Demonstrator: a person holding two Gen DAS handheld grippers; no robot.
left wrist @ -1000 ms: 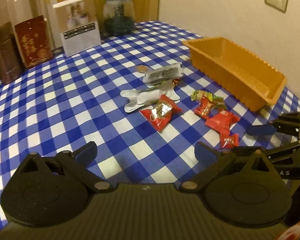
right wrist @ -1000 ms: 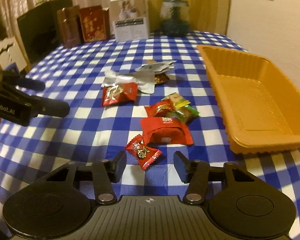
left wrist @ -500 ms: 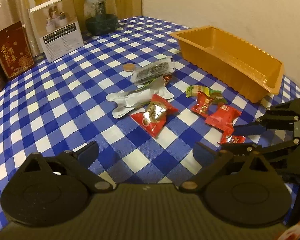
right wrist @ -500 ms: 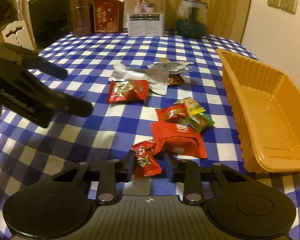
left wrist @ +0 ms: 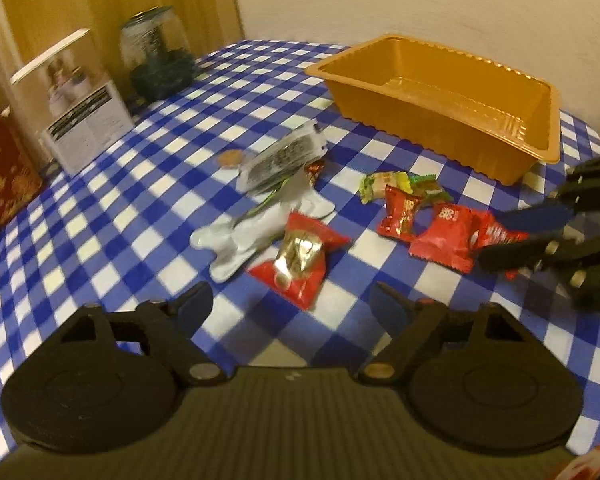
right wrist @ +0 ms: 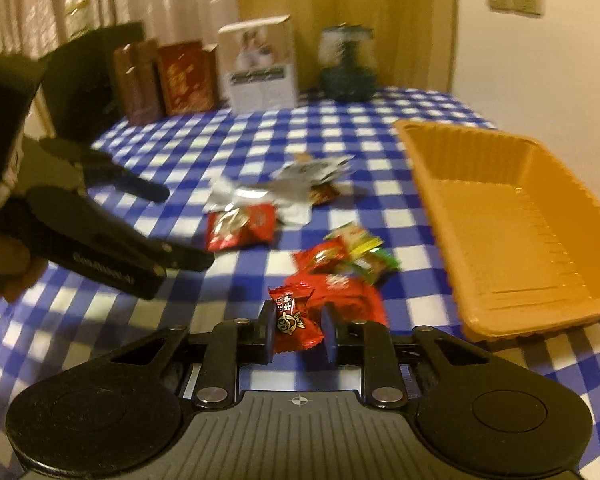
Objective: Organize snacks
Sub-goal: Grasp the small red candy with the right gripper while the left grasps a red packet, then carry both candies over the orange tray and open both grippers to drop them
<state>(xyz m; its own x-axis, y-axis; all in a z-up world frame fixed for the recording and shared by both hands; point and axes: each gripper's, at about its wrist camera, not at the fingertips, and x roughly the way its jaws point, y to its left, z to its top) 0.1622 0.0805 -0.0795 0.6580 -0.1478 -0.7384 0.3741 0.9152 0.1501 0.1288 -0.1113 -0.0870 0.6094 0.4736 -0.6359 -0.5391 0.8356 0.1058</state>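
Now my left gripper (left wrist: 288,308) hangs released over the checked tablecloth (left wrist: 100,208), near a red snack packet (left wrist: 300,260); my right gripper (right wrist: 297,330) grasps a small red candy (right wrist: 294,318), left of the orange tray (right wrist: 512,220).

Checked table (left wrist: 100,216), orange tray (left wrist: 440,120), scattered snack packets (left wrist: 300,256), boxes (right wrist: 260,64)
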